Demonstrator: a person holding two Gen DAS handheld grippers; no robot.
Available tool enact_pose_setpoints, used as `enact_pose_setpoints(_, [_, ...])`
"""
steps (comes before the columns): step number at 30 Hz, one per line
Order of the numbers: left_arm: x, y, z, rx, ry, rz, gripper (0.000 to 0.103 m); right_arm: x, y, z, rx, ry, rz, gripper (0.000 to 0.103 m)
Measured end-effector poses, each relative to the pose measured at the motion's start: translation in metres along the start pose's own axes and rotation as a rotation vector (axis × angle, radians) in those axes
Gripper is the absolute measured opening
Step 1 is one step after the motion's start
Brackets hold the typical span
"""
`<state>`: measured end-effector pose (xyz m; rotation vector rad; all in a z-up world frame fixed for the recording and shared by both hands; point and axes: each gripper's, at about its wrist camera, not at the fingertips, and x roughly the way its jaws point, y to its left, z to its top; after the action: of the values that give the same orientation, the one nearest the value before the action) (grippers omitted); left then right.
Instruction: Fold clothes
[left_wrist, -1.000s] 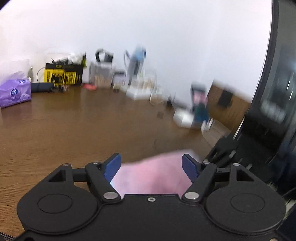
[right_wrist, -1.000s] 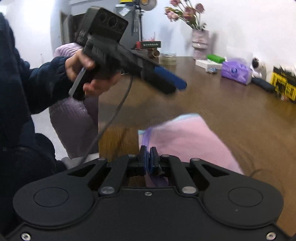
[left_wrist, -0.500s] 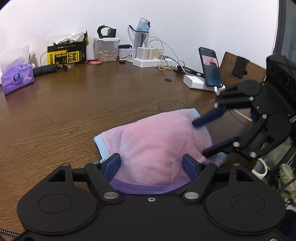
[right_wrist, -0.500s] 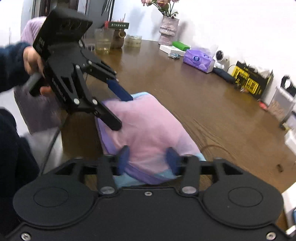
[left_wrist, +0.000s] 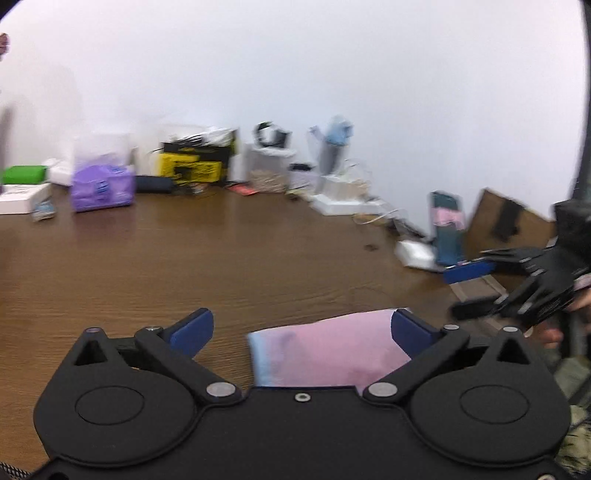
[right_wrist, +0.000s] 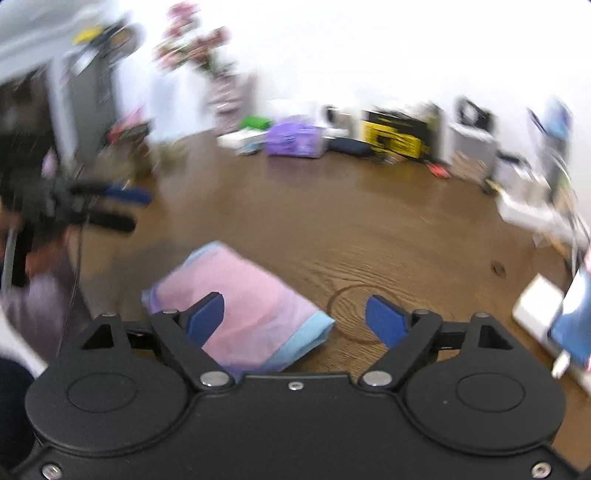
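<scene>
A folded pink garment (left_wrist: 328, 350) with a light blue edge lies on the brown wooden table (left_wrist: 221, 258). My left gripper (left_wrist: 303, 328) hangs above it, its jaws opening wide, and nothing is pressed between the blue pads. The same garment (right_wrist: 240, 310) shows low and left of centre in the right wrist view. My right gripper (right_wrist: 295, 317) is above it, jaws opening, with only its left pad over the cloth. Each view shows the other gripper: the right gripper (left_wrist: 476, 291) at the right edge, the left gripper (right_wrist: 122, 206) at the left, both held apart from the garment.
Along the far wall stand a purple tissue pack (left_wrist: 101, 190), a yellow box (left_wrist: 192, 168), a clear container (left_wrist: 269, 166), a water bottle (left_wrist: 332, 147) and chargers with cables (left_wrist: 347, 203). A phone on a stand (left_wrist: 445, 232) sits right. A vase of flowers (right_wrist: 207, 66) stands far left.
Both grippers have let the garment go, opened wider and lifted away from it. The garment now lies folded on the table. Both views have swung and are blurred.
</scene>
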<state>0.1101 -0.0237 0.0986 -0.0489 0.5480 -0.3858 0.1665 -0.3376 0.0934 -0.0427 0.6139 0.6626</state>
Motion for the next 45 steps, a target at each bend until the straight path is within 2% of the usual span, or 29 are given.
enact_pose_setpoints(4, [0.018,-0.006,-0.006,0.005,0.051,0.024,0.103,0.012,0.005,-0.004,0.042,0.017,-0.025,0.09])
enact_pose_setpoints(7, [0.034,-0.015,-0.011,0.05,0.097,0.033,0.103,0.027,0.01,-0.009,0.05,0.037,-0.032,0.09])
enact_pose_setpoints(10, [0.042,-0.018,-0.018,0.076,0.139,0.051,0.103,0.045,0.015,-0.016,0.038,0.088,-0.051,0.09])
enact_pose_setpoints(12, [0.044,-0.018,-0.021,0.082,0.154,0.056,0.103,0.05,0.015,-0.018,0.047,0.102,-0.03,0.09])
enact_pose_setpoints(15, [0.043,-0.017,-0.023,0.069,0.165,0.035,0.103,0.058,0.015,-0.023,0.067,0.122,0.014,0.09])
enact_pose_setpoints(22, [0.048,-0.03,-0.032,0.131,0.19,0.05,0.103,0.069,0.014,-0.033,0.099,0.13,0.039,0.09])
enact_pose_setpoints(27, [0.052,-0.034,-0.035,0.118,0.2,0.077,0.103,0.07,0.019,-0.034,0.084,0.12,0.041,0.09])
enact_pose_setpoints(32, [0.052,-0.035,-0.037,0.074,0.204,0.069,0.102,0.071,0.019,-0.034,0.088,0.105,0.056,0.09])
enact_pose_setpoints(34, [0.052,-0.036,-0.037,0.072,0.2,0.071,0.102,0.071,0.021,-0.034,0.079,0.102,0.057,0.086])
enact_pose_setpoints(36, [0.051,-0.038,-0.037,0.08,0.191,0.049,0.092,0.071,0.022,-0.034,0.07,0.101,0.068,0.076])
enact_pose_setpoints(39, [0.049,-0.043,-0.038,0.083,0.176,0.028,0.078,0.071,0.024,-0.034,0.055,0.098,0.08,0.07])
enact_pose_setpoints(44, [0.048,-0.05,-0.037,0.083,0.169,-0.027,0.043,0.07,0.026,-0.035,0.06,0.09,0.091,0.051])
enact_pose_setpoints(45, [0.047,-0.053,-0.038,0.09,0.166,-0.032,0.04,0.07,0.027,-0.036,0.059,0.089,0.091,0.047])
